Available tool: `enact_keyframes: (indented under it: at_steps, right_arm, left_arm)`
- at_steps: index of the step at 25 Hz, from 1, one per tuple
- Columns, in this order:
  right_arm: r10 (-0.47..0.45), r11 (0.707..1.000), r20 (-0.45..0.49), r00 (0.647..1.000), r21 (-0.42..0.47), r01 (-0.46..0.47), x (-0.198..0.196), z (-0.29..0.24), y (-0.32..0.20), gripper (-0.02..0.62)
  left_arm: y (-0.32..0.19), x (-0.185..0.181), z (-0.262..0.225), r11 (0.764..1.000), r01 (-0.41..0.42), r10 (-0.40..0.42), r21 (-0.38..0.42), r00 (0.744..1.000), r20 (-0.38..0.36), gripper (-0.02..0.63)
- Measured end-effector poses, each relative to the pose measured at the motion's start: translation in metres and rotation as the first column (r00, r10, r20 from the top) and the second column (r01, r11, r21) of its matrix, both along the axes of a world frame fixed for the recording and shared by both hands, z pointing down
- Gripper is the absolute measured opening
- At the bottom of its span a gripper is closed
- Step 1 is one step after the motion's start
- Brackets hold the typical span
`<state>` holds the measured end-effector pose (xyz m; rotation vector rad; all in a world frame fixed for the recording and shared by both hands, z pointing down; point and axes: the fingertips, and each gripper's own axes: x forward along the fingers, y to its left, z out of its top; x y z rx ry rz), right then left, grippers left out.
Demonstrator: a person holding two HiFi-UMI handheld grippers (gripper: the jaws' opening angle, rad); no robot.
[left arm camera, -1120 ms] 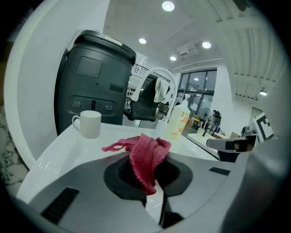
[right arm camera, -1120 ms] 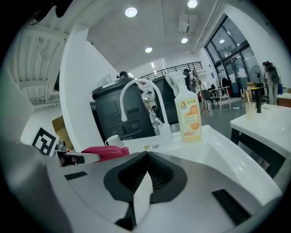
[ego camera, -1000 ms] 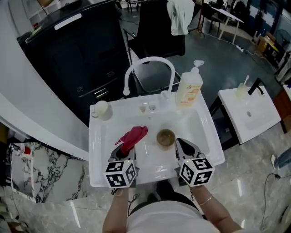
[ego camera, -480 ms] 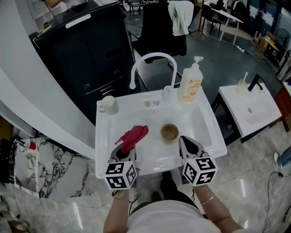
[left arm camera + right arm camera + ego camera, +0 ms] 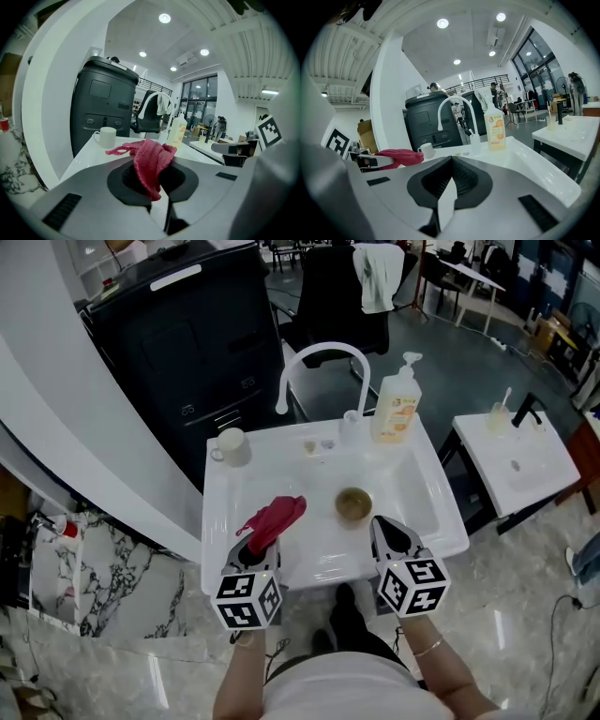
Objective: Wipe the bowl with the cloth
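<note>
Presently, the left tongs are clamped on the red cloth, which trails toward one o'clock over the white sink. The right tongs are fully closed with nothing between them. The bowl sits in the basin at their eleven o'clock, apart from the cloth.

Both the left gripper, carrying the red cloth, and the right gripper have drawn back toward the sink's near rim. The brown bowl seems slightly farther from the right one.
</note>
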<state>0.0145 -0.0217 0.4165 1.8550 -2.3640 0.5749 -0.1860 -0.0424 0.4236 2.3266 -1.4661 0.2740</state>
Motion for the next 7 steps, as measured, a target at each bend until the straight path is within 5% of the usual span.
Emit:
enact_keyframes:
  at_steps: [7]
  right_arm:
    - [-0.007, 1.000, -0.001, 1.000, -0.004, 0.007, -0.0056, 0.0041, 0.0065, 0.003]
  left_arm:
    - [0.0107, -0.0067, 0.0033, 1.000, 0.008, -0.008, -0.002, 1.000, -0.005, 0.057]
